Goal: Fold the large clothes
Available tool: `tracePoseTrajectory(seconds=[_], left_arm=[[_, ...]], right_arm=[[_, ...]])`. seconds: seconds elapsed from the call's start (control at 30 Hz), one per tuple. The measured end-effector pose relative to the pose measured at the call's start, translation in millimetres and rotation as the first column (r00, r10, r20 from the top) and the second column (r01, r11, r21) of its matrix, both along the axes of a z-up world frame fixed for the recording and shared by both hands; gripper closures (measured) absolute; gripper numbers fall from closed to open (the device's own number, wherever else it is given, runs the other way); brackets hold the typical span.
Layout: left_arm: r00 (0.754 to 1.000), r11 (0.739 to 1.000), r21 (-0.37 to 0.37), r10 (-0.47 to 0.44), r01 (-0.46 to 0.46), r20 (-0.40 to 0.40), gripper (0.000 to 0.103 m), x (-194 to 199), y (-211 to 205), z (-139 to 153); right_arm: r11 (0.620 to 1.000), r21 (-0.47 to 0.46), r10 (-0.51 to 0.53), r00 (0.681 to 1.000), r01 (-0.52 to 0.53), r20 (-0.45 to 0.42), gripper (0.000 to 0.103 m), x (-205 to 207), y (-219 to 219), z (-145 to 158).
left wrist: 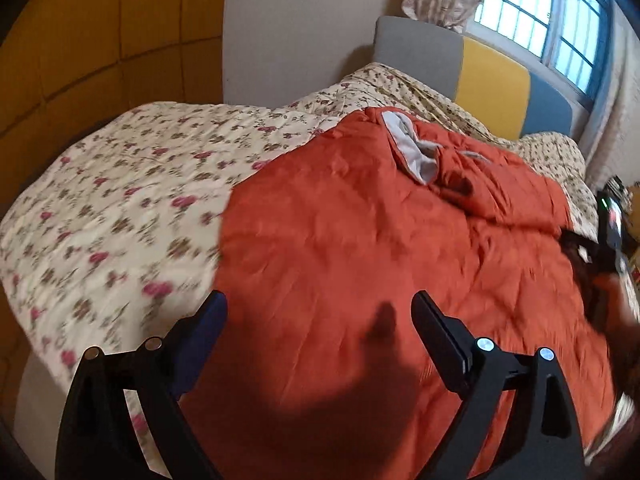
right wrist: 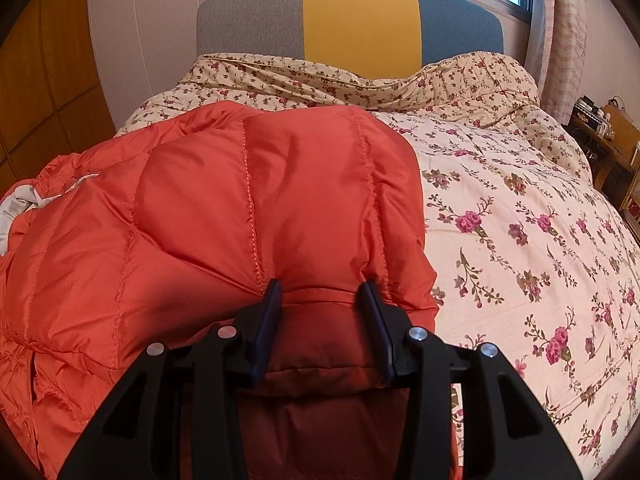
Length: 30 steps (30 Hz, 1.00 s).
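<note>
Orange quilted puffer jacket (left wrist: 360,248), pale grey lining showing at its collar, spread on the floral bedspread (left wrist: 120,200). Left gripper (left wrist: 320,312) hovers over it, fingers wide apart, nothing between them. Only the right wrist view shows the right gripper (right wrist: 320,292) clamped on a puffy fold of jacket, low centre. Long axis runs from the frame bottom toward the headboard (right wrist: 360,20), collar end farthest.

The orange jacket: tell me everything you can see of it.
The orange jacket is a puffy quilted garment with stitched channels and pale grey lining showing at an opening. It lies rumpled on the floral bedspread. The right gripper pinches a thick fold of it; the left gripper hovers open above it.
</note>
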State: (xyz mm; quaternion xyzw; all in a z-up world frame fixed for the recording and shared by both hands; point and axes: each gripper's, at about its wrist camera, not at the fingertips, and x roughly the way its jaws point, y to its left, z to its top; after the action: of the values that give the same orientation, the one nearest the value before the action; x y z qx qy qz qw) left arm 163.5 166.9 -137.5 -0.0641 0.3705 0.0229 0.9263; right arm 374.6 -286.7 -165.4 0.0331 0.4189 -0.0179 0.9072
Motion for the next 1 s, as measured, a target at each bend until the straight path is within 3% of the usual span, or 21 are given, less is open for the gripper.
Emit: tracePoseTrajectory(seconds=[0.13,0.23,0.33,0.47,0.57,0.63,0.77,0.87,1.0], left_arm=[[0.997,0.996,0.058,-0.072,0.072,0.006,0.011,-38.8,-1.5,-4.7],[0.989,0.988,0.044,-0.15,0.149,0.006,0.011,-60.8,-6.1,-8.3],[0.976,0.972,0.09,-0.213,0.217,-0.051,0.011,-68.6,-16.4,-22.7],[0.965,0.954,0.167,-0.233,0.251,-0.121,0.046,-64.5,-26.3,-42.1],[0.965,0.962,0.129,-0.225,0.242,-0.134,0.07,-55.2,-18.9,-34.9],[0.969,0.972,0.07,-0.213,0.223,-0.127,0.077,-44.9,-7.4,-20.9],[0.989,0.978,-0.158,-0.145,0.137,-0.042,0.08,-18.2,34.5,24.3],[0.995,0.949,-0.302,-0.07,0.087,0.067,0.08,-1.5,64.6,64.5],[0.981,0.851,-0.521,0.046,0.06,0.188,0.08,20.7,97.5,114.4]], right_arm=[[1.0,0.0,0.0,1.0,0.0,0.0,0.062,0.0,-0.3,0.0],[1.0,-0.001,0.0,1.0,0.0,0.0,0.062,0.4,-0.1,0.3],[1.0,0.0,0.0,1.0,0.0,0.0,0.062,0.3,-0.3,0.1],[1.0,0.0,-0.001,1.0,0.001,0.0,0.062,0.8,0.0,0.4],[1.0,0.0,-0.001,1.0,0.001,0.0,0.062,0.8,-0.2,0.2],[1.0,0.002,-0.001,1.0,0.001,0.0,0.062,0.4,-0.8,-0.1],[1.0,0.005,-0.002,1.0,0.002,0.0,0.062,2.1,0.8,2.2],[1.0,0.01,-0.003,1.0,0.003,0.0,0.062,3.2,1.4,3.1],[1.0,0.015,-0.004,1.0,0.004,0.0,0.061,4.1,1.9,3.8]])
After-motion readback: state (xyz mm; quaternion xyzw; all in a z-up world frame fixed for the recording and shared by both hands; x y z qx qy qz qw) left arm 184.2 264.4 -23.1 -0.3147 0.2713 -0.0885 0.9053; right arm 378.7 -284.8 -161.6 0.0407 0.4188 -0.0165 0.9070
